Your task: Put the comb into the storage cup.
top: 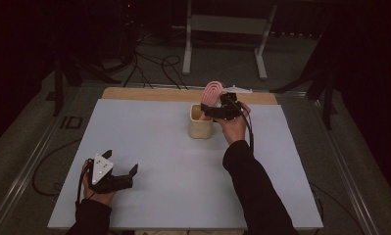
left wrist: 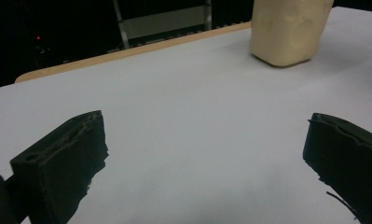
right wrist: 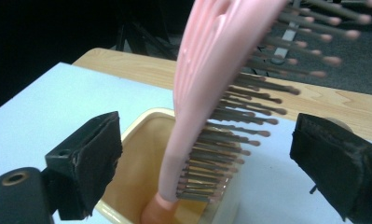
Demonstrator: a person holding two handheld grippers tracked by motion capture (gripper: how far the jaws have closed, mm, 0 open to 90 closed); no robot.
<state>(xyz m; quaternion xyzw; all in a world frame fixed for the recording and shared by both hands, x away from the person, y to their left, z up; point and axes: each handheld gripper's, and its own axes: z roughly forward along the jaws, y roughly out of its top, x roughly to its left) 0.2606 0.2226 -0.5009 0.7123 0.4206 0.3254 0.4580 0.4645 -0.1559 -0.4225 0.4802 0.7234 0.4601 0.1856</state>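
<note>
I read no lettering anywhere. The pink hairbrush [right wrist: 211,93] stands handle-down in the cream cup [top: 201,126], bristles exposed. My right gripper [top: 213,110] is spread beside it; left gripper [top: 119,161] spread, apart.

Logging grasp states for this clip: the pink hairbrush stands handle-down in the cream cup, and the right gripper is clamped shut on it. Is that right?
Not quite. The pink hairbrush does stand handle-down in the cream cup, but the right gripper is open: the right gripper view shows both jaws spread wide, clear of the brush on either side.
</note>
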